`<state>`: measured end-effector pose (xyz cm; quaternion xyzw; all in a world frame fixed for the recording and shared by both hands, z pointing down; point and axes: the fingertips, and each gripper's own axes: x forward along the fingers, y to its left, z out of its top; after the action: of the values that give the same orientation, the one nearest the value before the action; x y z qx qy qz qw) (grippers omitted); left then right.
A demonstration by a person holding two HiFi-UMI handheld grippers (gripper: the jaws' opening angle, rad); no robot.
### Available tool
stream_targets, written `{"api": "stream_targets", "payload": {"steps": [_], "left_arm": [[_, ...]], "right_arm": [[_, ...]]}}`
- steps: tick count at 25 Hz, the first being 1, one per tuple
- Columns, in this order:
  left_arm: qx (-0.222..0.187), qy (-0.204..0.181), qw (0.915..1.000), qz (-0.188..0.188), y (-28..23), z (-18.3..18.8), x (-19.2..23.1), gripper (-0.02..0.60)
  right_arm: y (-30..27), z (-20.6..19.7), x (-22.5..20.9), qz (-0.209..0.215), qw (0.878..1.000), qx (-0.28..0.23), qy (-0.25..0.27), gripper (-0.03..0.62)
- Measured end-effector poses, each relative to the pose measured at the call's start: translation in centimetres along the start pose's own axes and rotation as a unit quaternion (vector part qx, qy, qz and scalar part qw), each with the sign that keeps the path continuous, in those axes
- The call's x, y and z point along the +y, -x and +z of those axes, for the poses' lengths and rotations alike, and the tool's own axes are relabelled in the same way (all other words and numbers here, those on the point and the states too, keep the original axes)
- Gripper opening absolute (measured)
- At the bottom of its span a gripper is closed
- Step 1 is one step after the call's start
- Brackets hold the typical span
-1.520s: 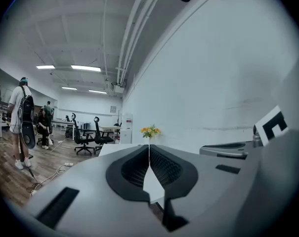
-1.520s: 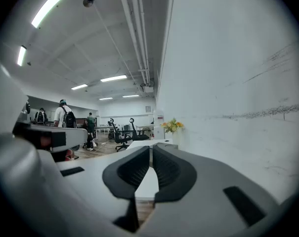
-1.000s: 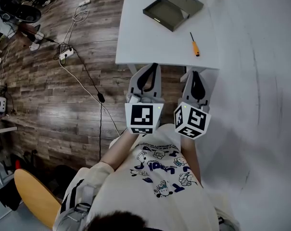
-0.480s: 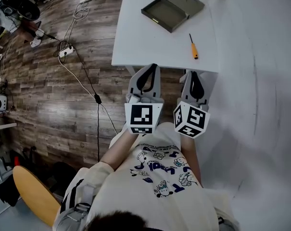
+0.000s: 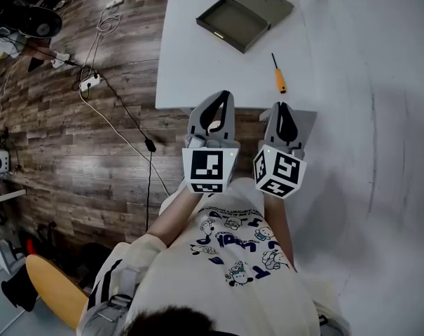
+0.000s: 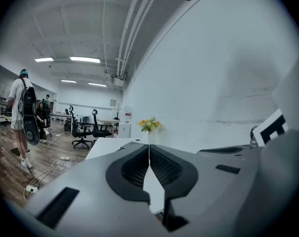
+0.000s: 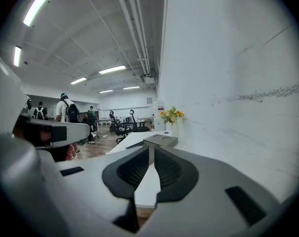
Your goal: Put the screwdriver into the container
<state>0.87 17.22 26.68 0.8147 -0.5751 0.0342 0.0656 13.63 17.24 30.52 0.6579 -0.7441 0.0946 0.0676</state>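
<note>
Screwdriver (image 5: 277, 73): lay on the table (image 5: 190, 68), close to its near edge and right of centre; orange handle at the near end, shaft running far and slightly left
Right gripper (image 5: 282, 106): jaws together, empty; just near of the handle, almost in line with the long axis; the closer tool
Left gripper (image 5: 223, 94): jaws likewise closed on nothing; further left
Container (image 5: 234, 21): far-left of the screwdriver, well apart; an open tray, seemingly with its lid alongside
</note>
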Motion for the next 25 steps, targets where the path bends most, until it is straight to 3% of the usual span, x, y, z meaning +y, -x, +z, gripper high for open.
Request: {"api": "stream_targets", "payload": {"steps": [25], "left_arm": [[0.071,0.014,0.9960,-0.052,-15.6,-2.3,6.2,0.018]], "right_arm": [[-15.3,-0.9,-1.4,-0.050,0.996,0.073,-0.015,0.044]]}}
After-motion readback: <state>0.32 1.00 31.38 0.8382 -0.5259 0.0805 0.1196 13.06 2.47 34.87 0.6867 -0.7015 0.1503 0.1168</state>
